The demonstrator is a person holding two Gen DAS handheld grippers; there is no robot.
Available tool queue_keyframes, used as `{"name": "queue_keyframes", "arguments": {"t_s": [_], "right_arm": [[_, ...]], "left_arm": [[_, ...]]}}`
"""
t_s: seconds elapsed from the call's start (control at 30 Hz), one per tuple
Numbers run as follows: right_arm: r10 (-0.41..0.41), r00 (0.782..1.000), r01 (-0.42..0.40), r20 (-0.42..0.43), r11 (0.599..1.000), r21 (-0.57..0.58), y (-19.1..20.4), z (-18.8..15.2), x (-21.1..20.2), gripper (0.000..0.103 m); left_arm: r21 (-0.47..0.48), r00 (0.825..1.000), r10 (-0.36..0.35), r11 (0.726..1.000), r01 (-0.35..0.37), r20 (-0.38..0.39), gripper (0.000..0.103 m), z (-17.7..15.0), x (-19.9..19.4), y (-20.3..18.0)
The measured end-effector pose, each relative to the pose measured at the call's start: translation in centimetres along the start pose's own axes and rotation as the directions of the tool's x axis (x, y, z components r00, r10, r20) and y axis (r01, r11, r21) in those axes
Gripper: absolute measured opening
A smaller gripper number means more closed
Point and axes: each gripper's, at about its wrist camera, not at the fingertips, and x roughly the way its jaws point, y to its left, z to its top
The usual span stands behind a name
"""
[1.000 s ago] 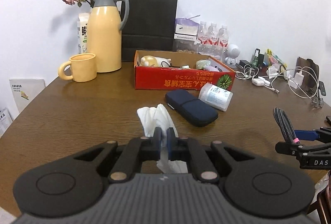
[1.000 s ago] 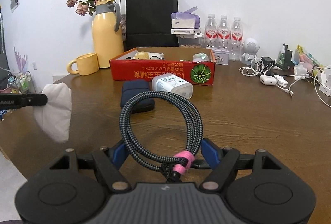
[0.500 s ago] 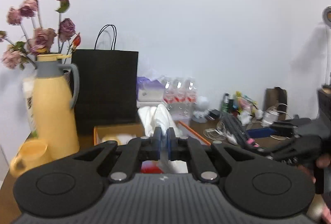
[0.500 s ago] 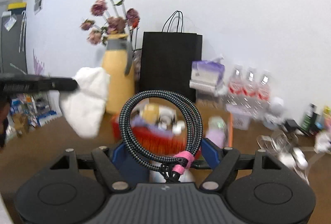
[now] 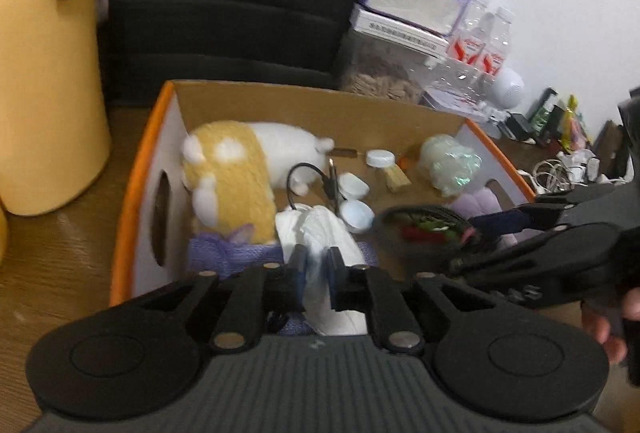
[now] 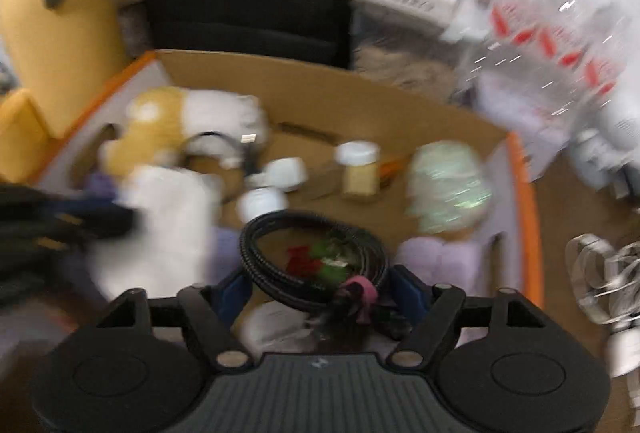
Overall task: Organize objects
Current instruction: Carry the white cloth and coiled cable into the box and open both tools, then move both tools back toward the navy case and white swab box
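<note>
Tissue and cable over the box

Tissue (image 5: 320, 233) pinched in left gripper (image 5: 316, 261), tilted down above box (image 5: 124, 201). Coiled cable (image 6: 312, 257) clamped in right gripper (image 6: 320, 285), alongside, also angled down over the box interior; right view blurred.

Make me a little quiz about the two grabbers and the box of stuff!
1. True or false: the left gripper is pinching a white tissue.
2. What hangs from the right gripper? A) a spoon B) a coiled black cable C) a cup
3. Fill in: both grippers are over the open cardboard ____, where the yellow and white plush toy lies.

Key
1. True
2. B
3. box
</note>
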Motion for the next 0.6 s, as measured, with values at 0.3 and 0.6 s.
{"name": "queue_keyframes", "arguments": {"t_s": [0.3,0.6], "right_arm": [[0.019,0.990,-0.025,0.140,0.999,0.040,-1.1,-0.9,-10.1,0.080],[0.033,0.874,-0.032,0.484,0.999,-0.012,3.6,-12.9,-22.8,0.092]], "left_arm": [[0.125,0.989,0.059,0.989,-0.076,0.132,0.049,0.5,-9.2,-3.8],[0.186,0.946,0.039,0.977,-0.104,0.321,0.086,-10.4,-21.6,-8.4]]}}
